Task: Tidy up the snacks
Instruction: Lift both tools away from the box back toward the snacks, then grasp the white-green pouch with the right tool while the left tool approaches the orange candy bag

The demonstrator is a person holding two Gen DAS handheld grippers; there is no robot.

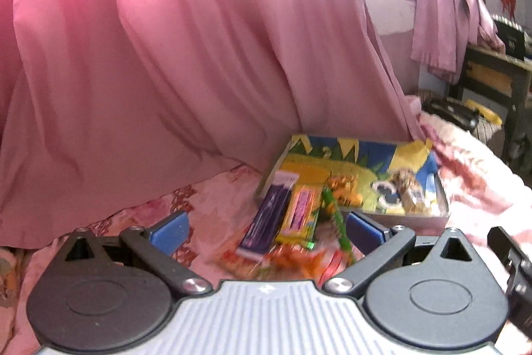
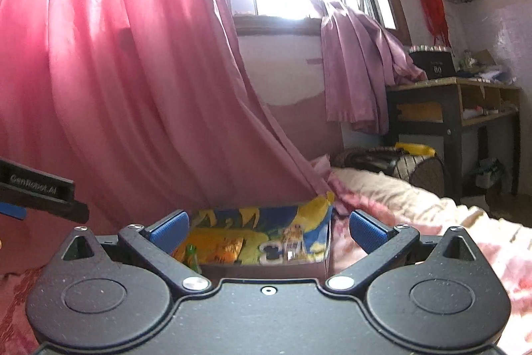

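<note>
Both grippers are spread wide w/ nothing between the blue pads: your left gripper (image 1: 266, 230) hangs over the loose snack pile, your right gripper (image 2: 266, 232) sits low in front of the tray's (image 2: 266, 270) near wall. The tray (image 1: 412, 217) w/ the cartoon print lies on the pink floral bedspread (image 1: 212, 205), its back edge against the pink curtain (image 1: 166, 55). The snacks aren't sorted yet: a purple packet (image 1: 266, 222) and a yellow-pink packet (image 1: 299, 215) lean half over the tray's near-left corner, a green stick (image 1: 337, 222) lies beside them, and orange wrappers (image 1: 299, 262) sit on the bedspread just under your left pads, blurred, so I can't tell how many. Inside the tray there's an orange pack (image 1: 345, 192) and a dark-ringed item toward the right, too smeared to name. Risks from here, as I read it: the packets overlap, so closing on one prob. drags or pinches its neighbour too; flat foil on soft bedding gives little to bite on, so the pads may catch fabric instead. The tray rests on soft bedding, so a push on its wall could tip or slide it and spill what's in. Your two tools are also near each other at the same corner, so watch for a bump if both go in at once.
</note>
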